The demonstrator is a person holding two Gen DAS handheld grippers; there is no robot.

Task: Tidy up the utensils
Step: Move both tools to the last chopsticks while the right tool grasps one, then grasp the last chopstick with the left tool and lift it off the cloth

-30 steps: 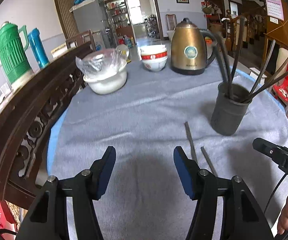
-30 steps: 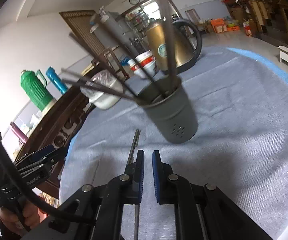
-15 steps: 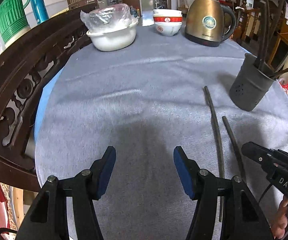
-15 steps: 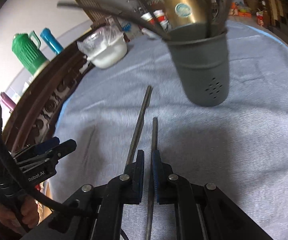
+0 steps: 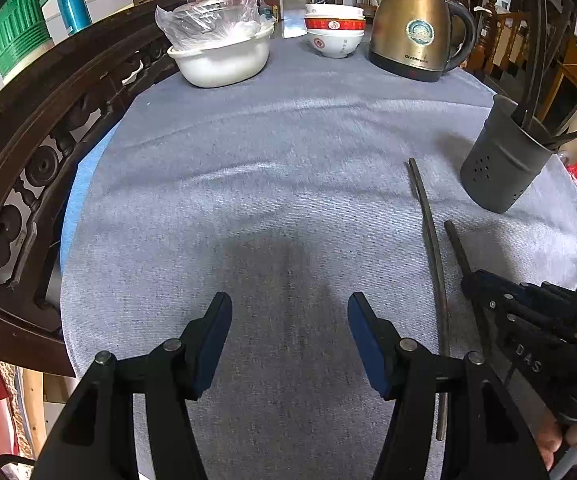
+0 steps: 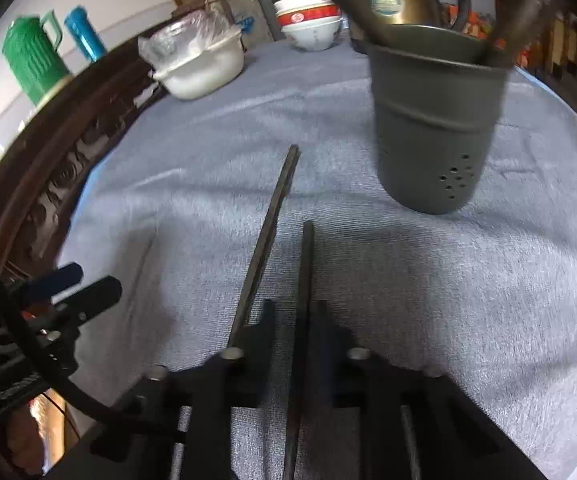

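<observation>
We have brought our right gripper [image 6: 292,316] down over the shorter chopstick [image 6: 303,280], which now lies between its jaws, and our left gripper [image 5: 288,320] has tilted down toward the grey cloth [image 5: 248,200].

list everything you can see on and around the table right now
chopsticks: two, dark, flat on the cloth; one runs between the right claw's fingers
holder: one, grey, right side, holding more dark sticks
kettle: one, gold, far edge
bowls: stacked, white and red, far edge
basin: one, white, plastic-covered, far left
flasks: green and blue, beyond the chair
tablecloth: grey
left claw: open, empty
right claw: around a chopstick
</observation>
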